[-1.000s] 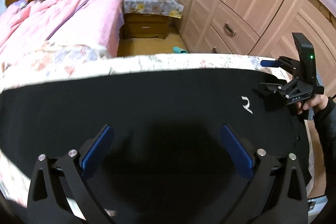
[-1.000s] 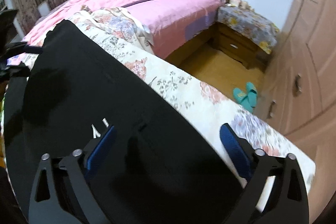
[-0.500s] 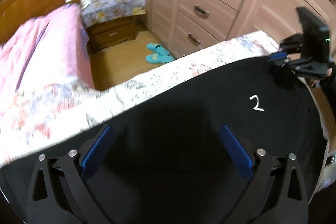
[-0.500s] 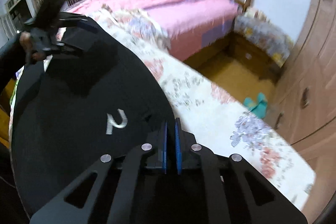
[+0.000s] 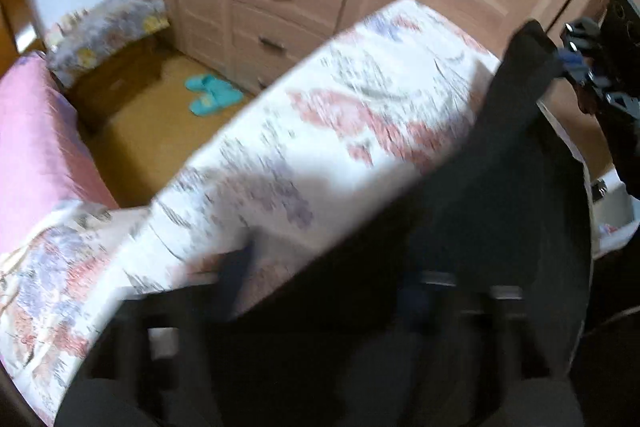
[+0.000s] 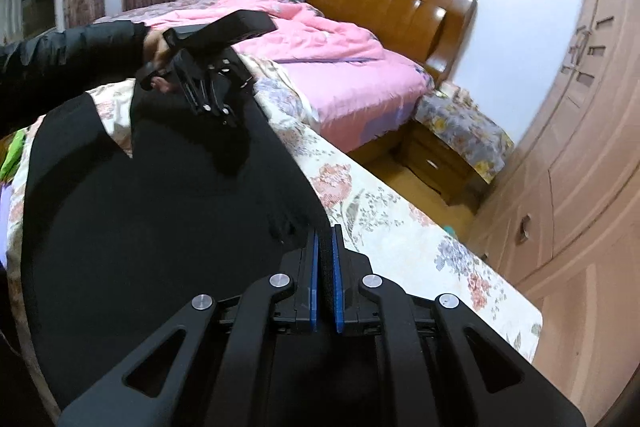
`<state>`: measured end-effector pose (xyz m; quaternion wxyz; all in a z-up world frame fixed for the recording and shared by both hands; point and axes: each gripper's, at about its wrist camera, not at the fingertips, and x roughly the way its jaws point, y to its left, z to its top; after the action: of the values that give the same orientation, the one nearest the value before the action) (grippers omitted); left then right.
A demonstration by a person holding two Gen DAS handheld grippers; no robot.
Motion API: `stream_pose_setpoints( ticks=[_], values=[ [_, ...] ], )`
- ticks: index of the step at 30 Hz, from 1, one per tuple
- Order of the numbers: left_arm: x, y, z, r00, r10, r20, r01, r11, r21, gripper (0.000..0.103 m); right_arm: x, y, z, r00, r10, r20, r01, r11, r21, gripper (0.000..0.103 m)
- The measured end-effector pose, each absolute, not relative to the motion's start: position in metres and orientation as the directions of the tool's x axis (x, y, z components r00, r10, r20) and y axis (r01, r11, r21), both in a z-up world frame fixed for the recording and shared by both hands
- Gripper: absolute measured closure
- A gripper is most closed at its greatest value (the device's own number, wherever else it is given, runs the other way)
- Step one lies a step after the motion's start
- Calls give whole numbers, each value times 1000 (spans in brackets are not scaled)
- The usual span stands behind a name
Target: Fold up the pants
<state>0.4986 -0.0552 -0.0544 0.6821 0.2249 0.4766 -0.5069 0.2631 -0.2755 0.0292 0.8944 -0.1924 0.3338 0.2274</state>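
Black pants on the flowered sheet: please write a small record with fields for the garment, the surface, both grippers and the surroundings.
garment: black pants, spread out, one corner lifted
surface: flowered sheet
right gripper: shut on the pants' edge
left gripper: at the opposite end, jaws have just been closing with fabric between them; grip unclear
surroundings: pink bed, wooden wardrobe, teal slippers on the floor

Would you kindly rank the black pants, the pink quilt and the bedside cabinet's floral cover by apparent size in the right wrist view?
1. black pants, though nearness to the camera inflates them
2. pink quilt
3. floral cover
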Motion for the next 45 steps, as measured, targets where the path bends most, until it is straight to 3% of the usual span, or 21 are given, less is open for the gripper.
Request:
stream_pose_setpoints(
  ticks=[4,11,17,21,25,28,34,36,37,38,40,42,45],
  values=[
    [470,-43,-33,133,-488,-863,910,405,-89,86,258,-272,34,697,250,-672,-492,849,-195,95],
    [353,-21,42,417,-440,-795,871,443,211,90,200,-275,68,755,254,-605,-449,872,-195,95],
    [213,-1,59,560,-396,-728,808,456,374,90,120,-267,66,760,265,-594,-459,865,-202,95],
    [142,11,27,551,-366,-750,809,457,371,90,67,-260,32,708,285,-646,-480,865,-145,95],
    [99,19,-36,489,-322,-811,819,489,300,90,32,-256,-19,632,299,-715,-481,875,-60,95],
    [86,20,-70,484,-299,-823,805,521,284,90,19,-252,-47,607,290,-740,-459,888,-28,95],
    [89,21,-87,530,-293,-796,748,603,276,90,10,-250,-65,613,292,-734,-370,927,59,94],
    [91,25,-87,531,-306,-790,732,634,247,90,1,-253,-66,612,331,-718,-344,929,135,89],
    [93,27,-89,529,-317,-787,722,656,221,90,-1,-254,-64,606,344,-717,-332,929,164,79],
    [99,27,-89,529,-318,-786,717,664,214,90,-5,-258,-63,605,355,-712,-314,929,196,58],
    [95,28,-89,538,-317,-781,704,678,210,89,-21,-271,-51,666,367,-649,-268,930,251,38],
    [92,29,-91,543,-316,-778,693,691,204,87,-29,-288,-46,696,369,-616,-209,925,318,38],
    [93,28,-94,543,-321,-776,681,709,183,86,-29,-312,-57,708,300,-640,-51,925,377,38]
  ],
)
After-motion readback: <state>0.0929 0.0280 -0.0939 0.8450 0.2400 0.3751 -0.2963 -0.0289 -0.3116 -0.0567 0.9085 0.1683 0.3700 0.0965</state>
